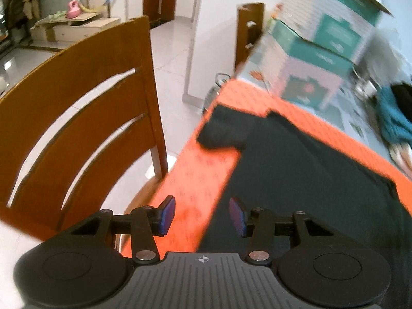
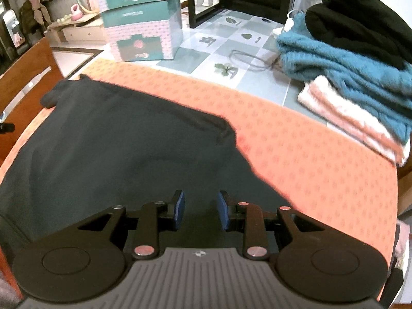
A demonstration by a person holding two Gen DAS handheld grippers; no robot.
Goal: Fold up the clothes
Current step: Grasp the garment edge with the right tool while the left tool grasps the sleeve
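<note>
One dark green cloth garment [image 2: 123, 154] lies spread on the orange-covered desk [image 2: 309, 154], not yet fully folded. Left tool [image 1: 202, 216] and right tool [image 2: 200, 209] stand spread, pinching nothing (folded teal, pink and black knits [image 2: 347, 72] sit stacked aside).

A dark garment [image 2: 116, 152] is seen spread flat on the orange cloth [image 2: 309, 159] covering the desk, and most of the near left part of that cloth is taken up by it. A short sleeve [image 1: 221, 128] is laid out sideways at its far left corner, close to the desk's edge. A slanting edge with a small wrinkle is shown on its right side. Whether it is black or very dark green cannot be told. Nothing is seen resting on it.
</note>
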